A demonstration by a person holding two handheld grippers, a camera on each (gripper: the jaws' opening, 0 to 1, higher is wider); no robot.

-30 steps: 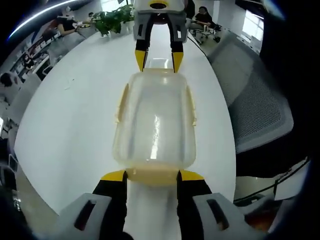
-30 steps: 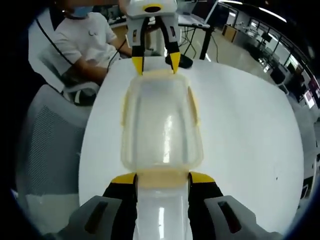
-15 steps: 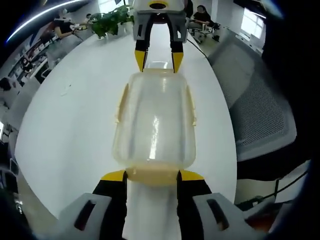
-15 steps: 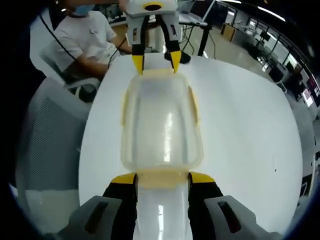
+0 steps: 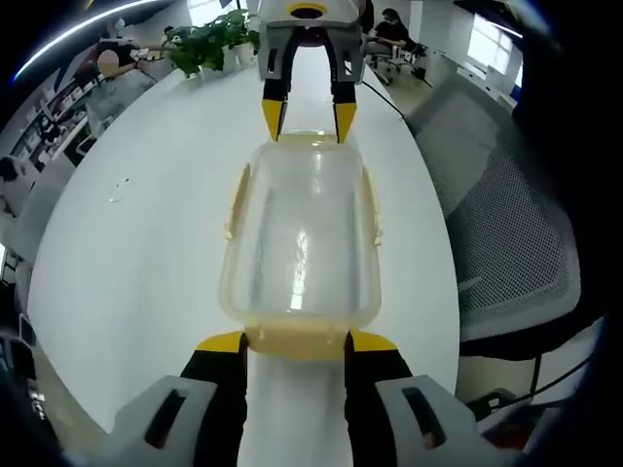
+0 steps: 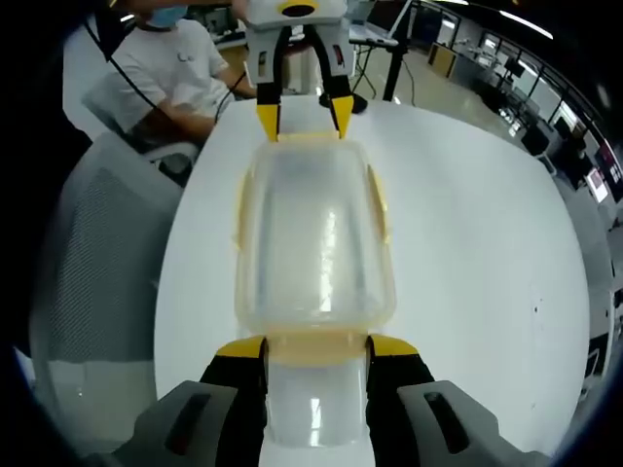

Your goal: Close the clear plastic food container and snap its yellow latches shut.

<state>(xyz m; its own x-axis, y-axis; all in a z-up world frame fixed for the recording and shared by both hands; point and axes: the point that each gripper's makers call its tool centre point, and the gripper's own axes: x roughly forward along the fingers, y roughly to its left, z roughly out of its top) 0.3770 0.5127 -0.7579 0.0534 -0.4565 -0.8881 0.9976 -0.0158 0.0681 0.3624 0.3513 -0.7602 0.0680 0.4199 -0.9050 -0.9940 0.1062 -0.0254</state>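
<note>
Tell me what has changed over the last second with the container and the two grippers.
Nothing has visibly changed except the background, which shifted a little as the cameras moved. The container lies lid-on on the white table; the left gripper and right gripper still sit open at its opposite end latches, the side latches still sticking out.

One container (image 5: 300,238), four latches (image 5: 297,340): two on the ends, two on the long sides. Two grippers (image 5: 297,342) (image 6: 315,348). One table (image 5: 136,253), one mesh chair (image 5: 506,233), one plant (image 5: 209,39), one seated person (image 6: 170,73)
</note>
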